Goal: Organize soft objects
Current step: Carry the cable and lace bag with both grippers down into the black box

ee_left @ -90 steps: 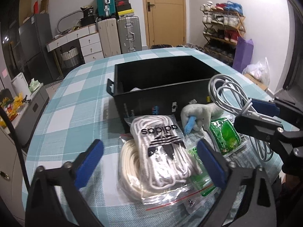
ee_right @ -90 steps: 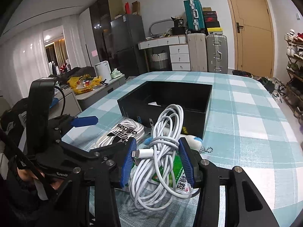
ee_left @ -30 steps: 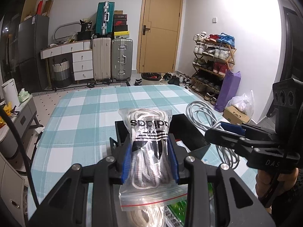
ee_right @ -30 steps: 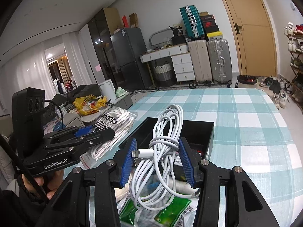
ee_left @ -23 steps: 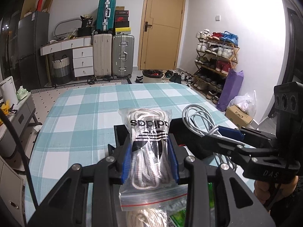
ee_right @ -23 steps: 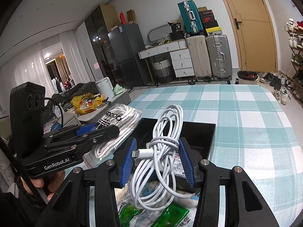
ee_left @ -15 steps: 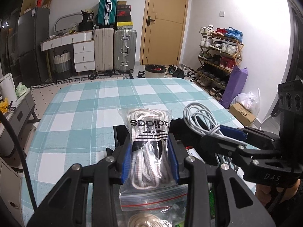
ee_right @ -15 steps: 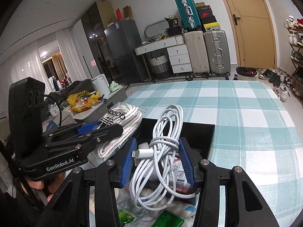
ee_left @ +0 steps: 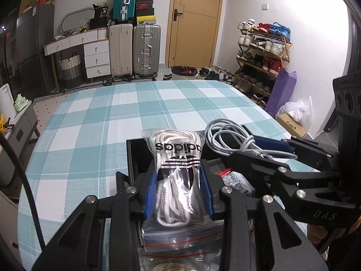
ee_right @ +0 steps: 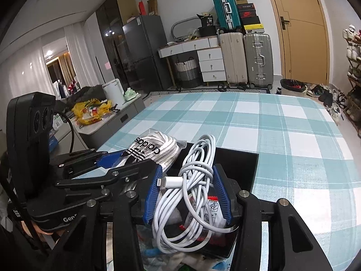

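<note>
My left gripper (ee_left: 178, 193) is shut on a clear zip bag of white adidas laces (ee_left: 178, 169) and holds it over the open black box (ee_left: 132, 158). My right gripper (ee_right: 187, 193) is shut on a coiled white charging cable (ee_right: 191, 187) and holds it over the same box (ee_right: 248, 164). In the right wrist view the lace bag (ee_right: 155, 150) and left gripper (ee_right: 117, 162) are to the left. In the left wrist view the cable (ee_left: 227, 140) and right gripper (ee_left: 266, 151) are to the right. A small printed packet (ee_left: 237, 180) lies inside the box.
The box stands on a table with a teal-and-white check cloth (ee_left: 112, 122). Soft items and packets lie on the table below the right gripper (ee_right: 187, 259). Suitcases (ee_left: 135, 47), drawers and a shoe rack (ee_left: 261, 52) stand beyond the table.
Three seconds ago the left gripper was open above the lace bag on the table. It has since closed on the bag and lifted it. Both grippers have moved forward and lower over the box.
</note>
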### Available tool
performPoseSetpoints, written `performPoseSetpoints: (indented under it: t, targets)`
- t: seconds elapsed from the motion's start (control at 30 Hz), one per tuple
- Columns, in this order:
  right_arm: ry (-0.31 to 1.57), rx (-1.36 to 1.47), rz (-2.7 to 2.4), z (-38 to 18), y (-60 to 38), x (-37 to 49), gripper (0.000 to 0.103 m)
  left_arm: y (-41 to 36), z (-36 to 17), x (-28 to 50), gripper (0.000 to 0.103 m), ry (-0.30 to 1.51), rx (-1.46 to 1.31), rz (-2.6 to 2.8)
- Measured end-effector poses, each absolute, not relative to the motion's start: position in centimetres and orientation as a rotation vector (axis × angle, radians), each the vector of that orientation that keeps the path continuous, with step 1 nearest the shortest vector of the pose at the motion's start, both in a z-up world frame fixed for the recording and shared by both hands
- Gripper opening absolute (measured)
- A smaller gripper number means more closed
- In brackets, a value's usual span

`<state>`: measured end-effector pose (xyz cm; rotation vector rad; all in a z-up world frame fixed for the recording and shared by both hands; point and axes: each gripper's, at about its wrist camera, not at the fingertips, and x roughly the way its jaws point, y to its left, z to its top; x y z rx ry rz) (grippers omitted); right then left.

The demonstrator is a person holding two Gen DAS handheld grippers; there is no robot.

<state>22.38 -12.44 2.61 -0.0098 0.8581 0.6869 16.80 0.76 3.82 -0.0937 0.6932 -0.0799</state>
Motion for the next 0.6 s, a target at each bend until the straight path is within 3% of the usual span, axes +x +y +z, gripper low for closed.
performPoseSetpoints:
  t: [0.6]
  targets:
    - [0.883, -0.034, 0.708, 1.9, -12.2, 22.9, 0.046, -0.3, 2.5, 16.4, 0.033, 0.757, -0.070, -0.104]
